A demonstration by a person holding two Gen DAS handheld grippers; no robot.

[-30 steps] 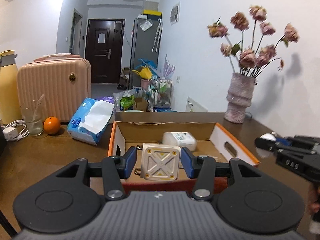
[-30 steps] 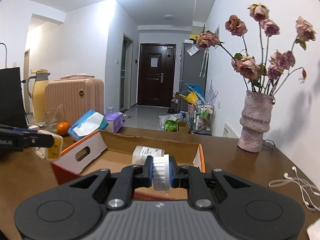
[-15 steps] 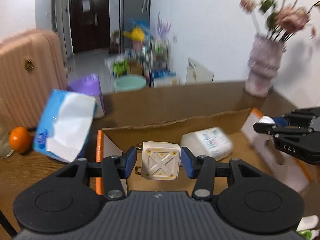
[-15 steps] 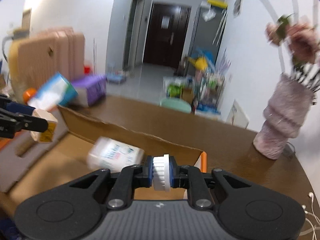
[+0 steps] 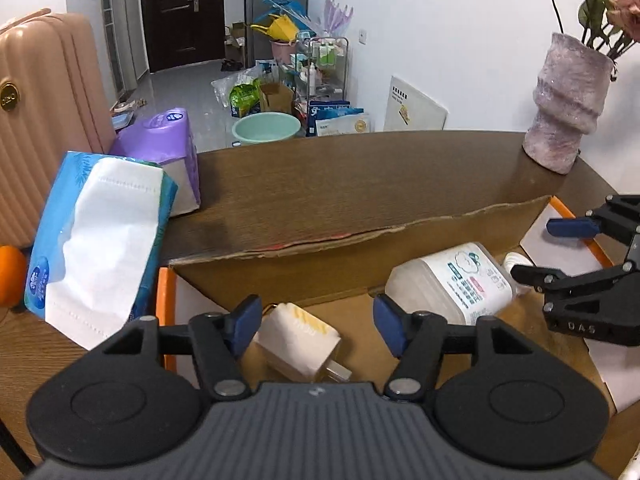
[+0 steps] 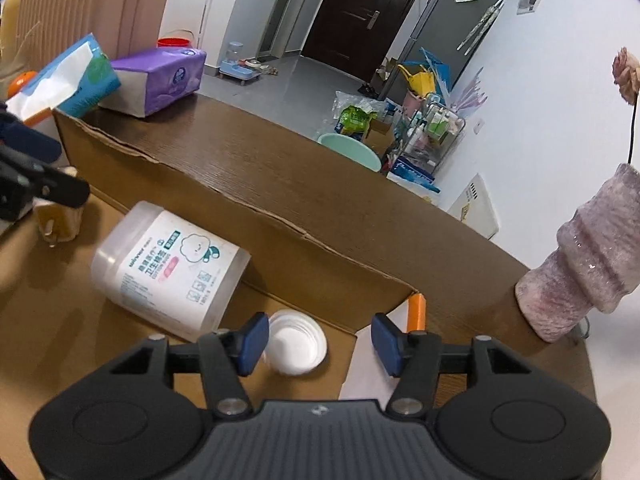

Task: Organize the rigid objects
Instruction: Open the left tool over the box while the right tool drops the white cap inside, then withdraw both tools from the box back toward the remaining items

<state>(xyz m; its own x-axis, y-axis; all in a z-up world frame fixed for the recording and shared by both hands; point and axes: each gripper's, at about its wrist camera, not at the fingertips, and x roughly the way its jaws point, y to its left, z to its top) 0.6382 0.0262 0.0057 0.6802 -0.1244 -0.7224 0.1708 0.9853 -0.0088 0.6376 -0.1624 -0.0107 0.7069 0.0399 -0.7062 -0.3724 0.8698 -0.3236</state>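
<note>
Both our left gripper (image 5: pixel 316 330) and right gripper (image 6: pixel 316 344) gape wide, empty, above the cardboard box (image 5: pixel 360 240); inside it lie the charger (image 5: pixel 298 342) and white cap (image 6: pixel 296 346), beside the cotton-swab jar (image 6: pixel 172 270).

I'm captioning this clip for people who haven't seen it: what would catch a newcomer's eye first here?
Probably the open cardboard box on the brown table, with both open grippers over it. Under the left gripper lies a cream plug adapter; under the right gripper lies a small white round lid. Between them a white labelled tub lies on its side.
</note>
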